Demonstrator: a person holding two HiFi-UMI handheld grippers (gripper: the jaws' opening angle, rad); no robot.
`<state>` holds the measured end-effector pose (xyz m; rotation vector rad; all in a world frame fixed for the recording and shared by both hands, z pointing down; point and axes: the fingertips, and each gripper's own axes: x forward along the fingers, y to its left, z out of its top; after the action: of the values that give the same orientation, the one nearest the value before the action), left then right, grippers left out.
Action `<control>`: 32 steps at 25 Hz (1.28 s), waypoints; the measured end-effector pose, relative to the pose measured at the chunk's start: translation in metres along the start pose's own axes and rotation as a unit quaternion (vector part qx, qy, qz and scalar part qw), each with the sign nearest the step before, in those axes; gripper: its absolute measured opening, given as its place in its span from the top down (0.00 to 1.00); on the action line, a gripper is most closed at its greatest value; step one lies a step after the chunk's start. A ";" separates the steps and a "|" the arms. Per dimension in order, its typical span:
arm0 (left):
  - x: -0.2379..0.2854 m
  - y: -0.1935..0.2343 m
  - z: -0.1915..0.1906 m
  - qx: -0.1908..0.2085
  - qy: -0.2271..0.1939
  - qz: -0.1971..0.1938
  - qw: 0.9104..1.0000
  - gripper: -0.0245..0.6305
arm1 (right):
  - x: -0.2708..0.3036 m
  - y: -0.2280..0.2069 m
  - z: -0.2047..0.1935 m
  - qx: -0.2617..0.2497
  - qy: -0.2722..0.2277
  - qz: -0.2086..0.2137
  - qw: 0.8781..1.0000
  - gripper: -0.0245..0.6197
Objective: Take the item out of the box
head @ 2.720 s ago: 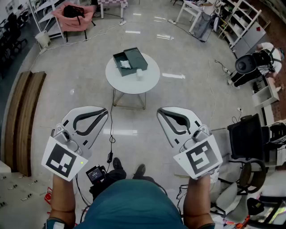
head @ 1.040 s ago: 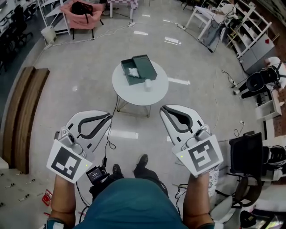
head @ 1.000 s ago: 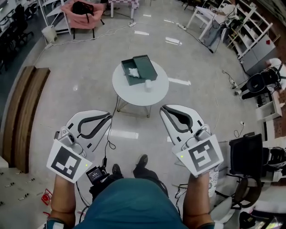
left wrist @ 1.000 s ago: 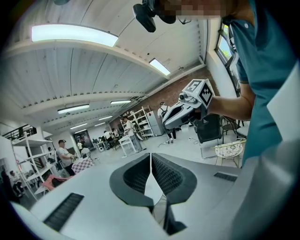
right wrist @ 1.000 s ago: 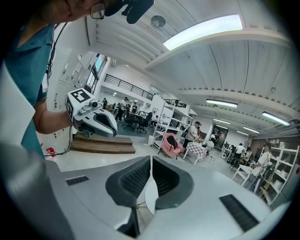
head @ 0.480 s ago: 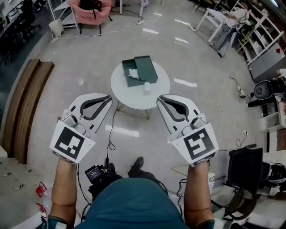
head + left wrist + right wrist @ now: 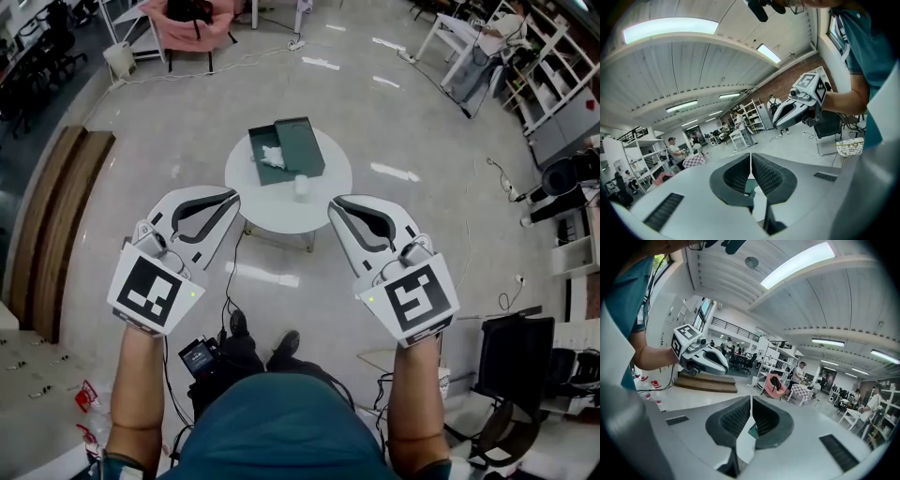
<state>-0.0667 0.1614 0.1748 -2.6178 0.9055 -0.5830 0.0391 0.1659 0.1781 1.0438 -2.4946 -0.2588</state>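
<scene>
1. The item (image 7: 273,157), white and crumpled, lay inside the open green box (image 7: 302,145) on the round white table (image 7: 272,202).
2. We held the left gripper (image 7: 228,197) and right gripper (image 7: 336,204) apart from the box, each with its jaws pressed together on nothing.

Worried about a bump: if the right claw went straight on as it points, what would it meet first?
Likely the near edge of the round white table, which shows just past the shut, empty right claw, with the green box further back on it. Depth is unclear.
</scene>
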 end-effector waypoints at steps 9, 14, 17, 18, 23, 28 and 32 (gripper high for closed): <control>0.038 0.022 -0.009 0.003 -0.013 -0.043 0.999 0.92 | 0.013 -0.026 -0.015 0.019 0.026 -0.038 0.999 0.90; 0.056 0.055 -0.019 0.003 -0.025 -0.070 0.997 0.92 | 0.040 -0.042 -0.011 0.033 0.042 -0.064 0.997 0.90; 0.067 0.072 -0.024 0.005 -0.030 -0.085 0.996 0.92 | 0.055 -0.051 -0.010 0.041 0.049 -0.077 0.995 0.90; 0.070 0.078 -0.026 0.005 -0.032 -0.090 0.995 0.92 | 0.060 -0.054 -0.009 0.042 0.051 -0.081 0.995 0.90; 0.081 0.103 -0.040 0.012 -0.041 -0.110 0.993 0.92 | 0.086 -0.061 -0.008 0.046 0.062 -0.099 0.992 0.90; 0.086 0.134 -0.045 0.010 -0.055 -0.121 0.991 0.92 | 0.110 -0.070 0.003 0.048 0.073 -0.116 0.989 0.90; 0.089 0.151 -0.048 0.012 -0.065 -0.131 0.989 0.92 | 0.124 -0.074 0.012 0.047 0.082 -0.124 0.988 0.90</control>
<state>-0.1036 -0.0166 0.1785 -2.7360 0.5175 -0.4758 0.0027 0.0261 0.1819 1.3587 -2.2496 -0.1238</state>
